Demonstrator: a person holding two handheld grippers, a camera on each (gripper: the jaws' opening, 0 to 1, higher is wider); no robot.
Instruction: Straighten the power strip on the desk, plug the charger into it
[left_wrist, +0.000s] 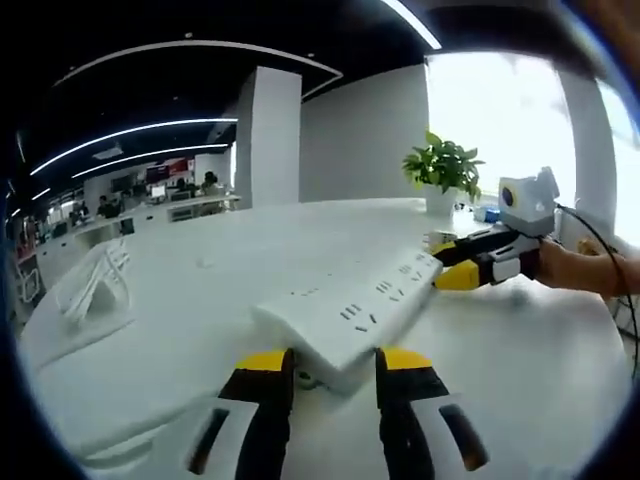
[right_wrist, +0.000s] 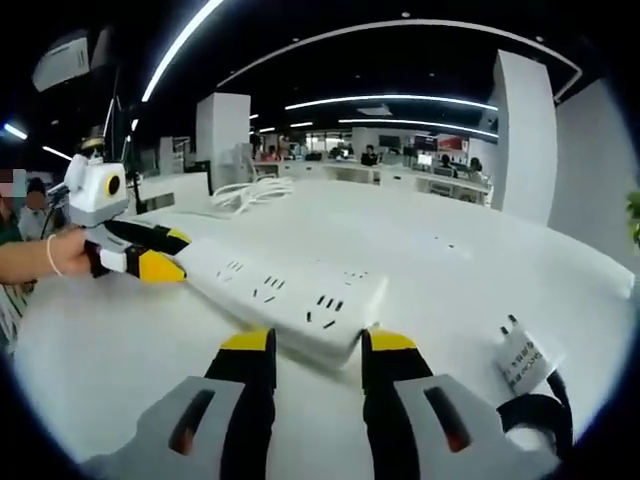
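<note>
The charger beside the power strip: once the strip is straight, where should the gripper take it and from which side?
Probably across the flat sides of the charger, from its cable end. It lies flat on the desk, prongs pointing up and left in the right gripper view, which keeps the prongs free for the power strip. The right gripper is nearest.

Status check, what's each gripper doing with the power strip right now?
Left gripper and right gripper each clamp one end of the power strip. Charger lies unplugged on the desk. Nothing blocking.

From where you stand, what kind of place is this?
Probably an open-plan office: rows of desks with monitors in the background, long ceiling light strips, and a potted plant on the big white desk.
</note>
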